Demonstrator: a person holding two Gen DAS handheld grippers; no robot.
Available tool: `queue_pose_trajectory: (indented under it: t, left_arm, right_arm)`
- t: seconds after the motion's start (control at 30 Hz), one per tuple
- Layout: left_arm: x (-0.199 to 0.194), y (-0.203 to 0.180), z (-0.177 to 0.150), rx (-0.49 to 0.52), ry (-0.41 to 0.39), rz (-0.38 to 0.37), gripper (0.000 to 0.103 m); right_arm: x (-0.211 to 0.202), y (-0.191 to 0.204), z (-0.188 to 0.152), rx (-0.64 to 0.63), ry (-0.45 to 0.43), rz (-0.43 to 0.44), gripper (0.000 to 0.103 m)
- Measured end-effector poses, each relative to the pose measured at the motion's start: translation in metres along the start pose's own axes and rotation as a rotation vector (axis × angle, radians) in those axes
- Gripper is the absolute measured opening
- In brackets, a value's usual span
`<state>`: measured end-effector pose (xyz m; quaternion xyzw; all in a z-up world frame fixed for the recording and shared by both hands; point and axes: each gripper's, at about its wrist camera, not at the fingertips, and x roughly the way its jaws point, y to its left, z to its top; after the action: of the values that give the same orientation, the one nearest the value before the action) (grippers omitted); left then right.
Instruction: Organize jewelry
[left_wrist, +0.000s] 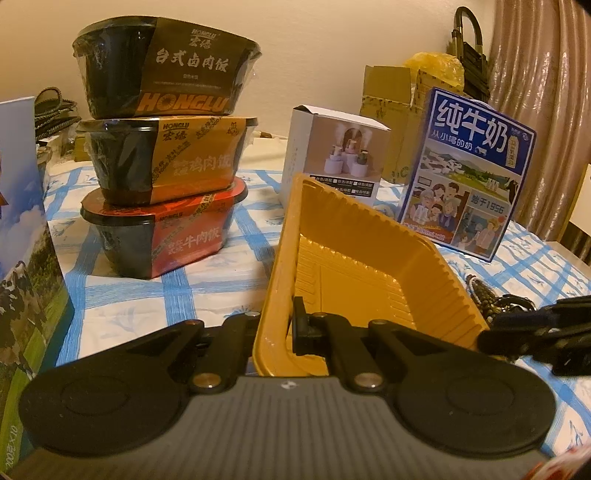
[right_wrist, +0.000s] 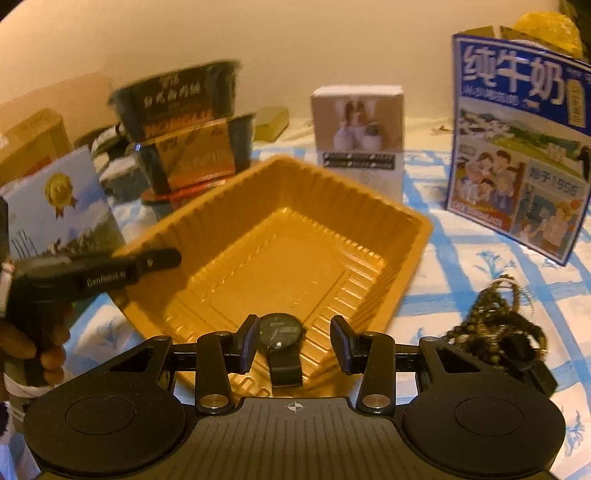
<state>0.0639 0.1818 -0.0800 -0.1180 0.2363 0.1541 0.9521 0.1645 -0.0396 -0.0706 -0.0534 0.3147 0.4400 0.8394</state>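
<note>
The watch (right_wrist: 282, 334) lies in the near corner of the gold tray (right_wrist: 373, 206), strap pointing toward the open right gripper (right_wrist: 293, 341), pads clear. The bead tangle (right_wrist: 495, 321) waits on the cloth just right, nearer that hand. The left gripper (left_wrist: 275, 328) is clamped on the tray's rim.

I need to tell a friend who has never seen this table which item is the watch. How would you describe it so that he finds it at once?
Find the golden plastic tray on the blue-checked tablecloth. The watch lies inside it, at the near edge, between the open fingers of the right gripper. It has a round dark face and a black strap, unlike the tangled beads on the cloth outside the tray.
</note>
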Motion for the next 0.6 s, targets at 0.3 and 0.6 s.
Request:
queue_pose_trajectory:
  t: [0.3,0.6]
  left_arm:
    - [-0.001,-0.001,0.0,0.008,-0.001,0.004,0.004]
    - [0.0,-0.001,0.0,0.014,0.001,0.008,0.004]
  right_arm:
    - [-0.027,-0.068,-0.015,0.085,0.046,-0.18,0.043]
    - [-0.033,-0.117,-0.001,0.083,0.035,-0.296,0.043]
